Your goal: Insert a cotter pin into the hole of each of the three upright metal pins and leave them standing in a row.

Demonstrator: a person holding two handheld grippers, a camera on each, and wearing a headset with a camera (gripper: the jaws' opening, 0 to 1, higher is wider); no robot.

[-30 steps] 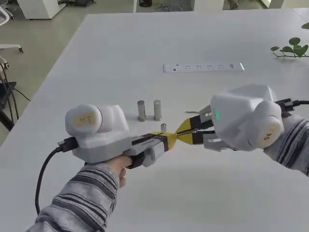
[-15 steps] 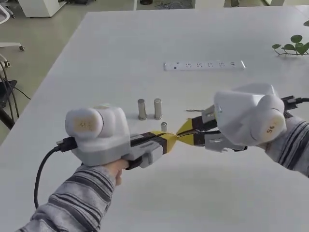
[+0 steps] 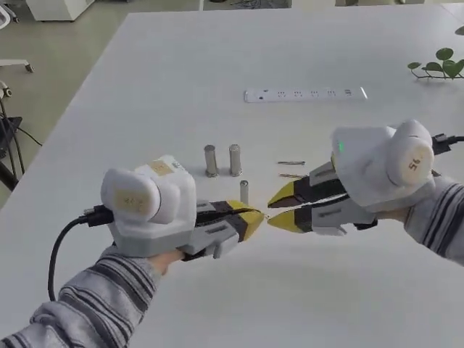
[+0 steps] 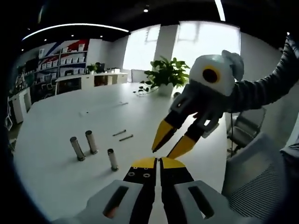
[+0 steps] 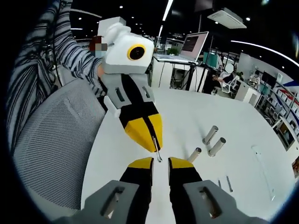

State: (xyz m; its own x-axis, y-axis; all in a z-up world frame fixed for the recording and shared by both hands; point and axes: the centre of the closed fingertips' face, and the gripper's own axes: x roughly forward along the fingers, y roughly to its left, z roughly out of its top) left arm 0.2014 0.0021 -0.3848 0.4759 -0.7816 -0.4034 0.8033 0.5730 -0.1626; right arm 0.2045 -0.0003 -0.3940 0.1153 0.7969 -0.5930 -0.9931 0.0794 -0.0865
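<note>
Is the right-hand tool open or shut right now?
Open. The right tool has a clear gap between its yellow jaws, seen in its own view and in the head view.

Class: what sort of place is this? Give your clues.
Probably an open-plan office or lab: a large white table with a power strip, a mesh office chair, and a distant monitor.

Three grey metal cylinders stand upright near frame centre. The left pin (image 3: 210, 160) and right pin (image 3: 235, 159) are close together, and the third pin (image 3: 244, 192) stands apart, just below them. To their right lie the upper cotter pin (image 3: 291, 163) and lower cotter pin (image 3: 290, 175), flat and nearly parallel. A held cotter pin (image 5: 157, 153) sticks out from the closed tips of the left gripper (image 5: 153, 140).
</note>
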